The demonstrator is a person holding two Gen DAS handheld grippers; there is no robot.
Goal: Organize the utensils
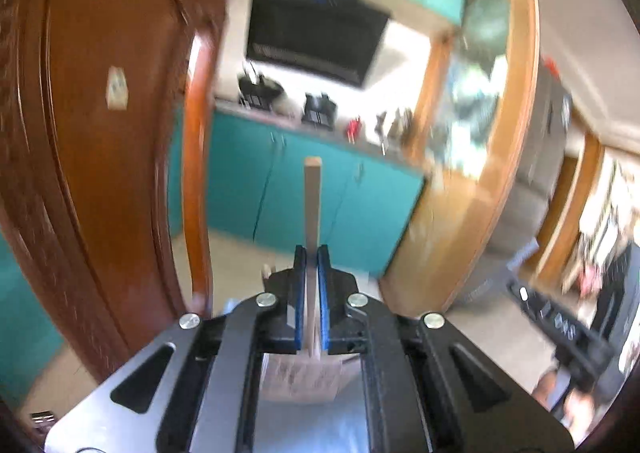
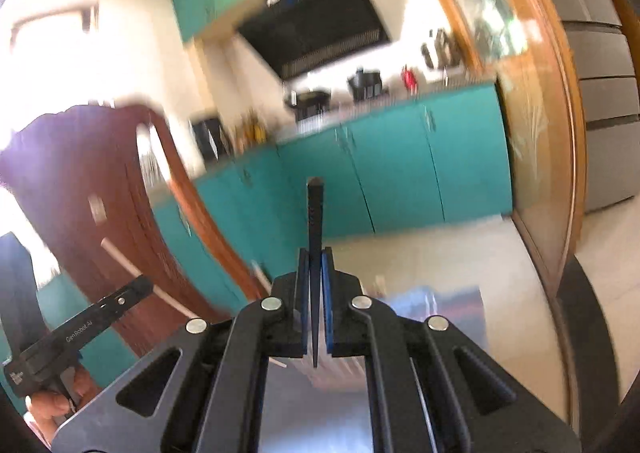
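My left gripper [image 1: 312,253] is shut on a light wooden utensil [image 1: 312,193]. Its straight handle sticks out ahead of the blue pads, and a wider tan end shows below the jaws. My right gripper [image 2: 316,253] is shut on a thin black utensil [image 2: 315,213], whose dark handle points forward and whose narrow end reaches back between the fingers. Both grippers are held up in the air, facing the kitchen. In the right wrist view the left gripper [image 2: 132,291] shows at the left with the wooden utensil [image 2: 120,257] in it. The left wrist view catches the right gripper [image 1: 560,329] at the right edge, blurred.
A brown wooden door [image 1: 100,133] stands close on the left. Teal cabinets [image 2: 392,173] run under a counter with dark appliances [image 2: 366,85], below a black range hood [image 1: 316,33]. A wood-framed glass partition [image 2: 532,133] and a grey fridge [image 2: 600,113] are on the right. A shiny metal surface [image 2: 440,313] lies below.
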